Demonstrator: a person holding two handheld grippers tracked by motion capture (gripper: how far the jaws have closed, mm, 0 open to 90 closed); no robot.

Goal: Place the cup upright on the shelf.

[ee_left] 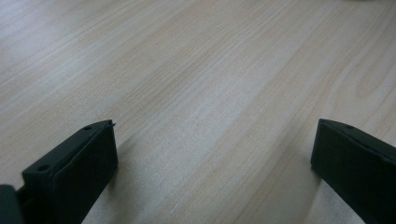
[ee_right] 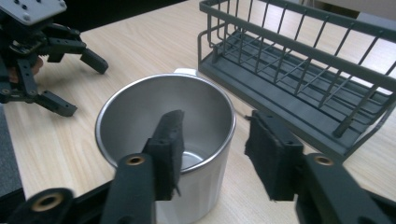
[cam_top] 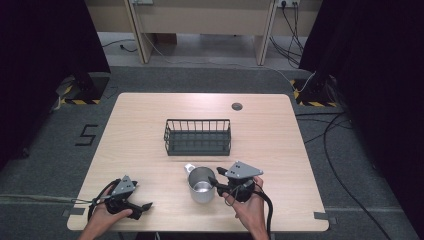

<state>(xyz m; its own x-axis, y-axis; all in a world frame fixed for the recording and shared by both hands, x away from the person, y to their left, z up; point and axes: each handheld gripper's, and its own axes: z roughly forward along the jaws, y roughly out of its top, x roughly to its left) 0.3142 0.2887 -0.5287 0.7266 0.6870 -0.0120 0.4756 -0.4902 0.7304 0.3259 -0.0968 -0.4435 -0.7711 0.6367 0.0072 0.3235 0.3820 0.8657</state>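
Steel mug (ee_right: pixel 166 126) rim between right gripper (ee_right: pixel 217 151) jaws

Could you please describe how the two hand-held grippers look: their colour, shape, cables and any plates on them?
Both grippers are black linkage frames. The left gripper and the right gripper each carry a grey three-cornered plate on top, dotted with small holes, and trail a black cable toward the table's near edge. Each ends in two flat, blocky black jaws; brass-coloured pivot rings show on the right gripper's arms. The forearms are bare, with no sleeves visible.
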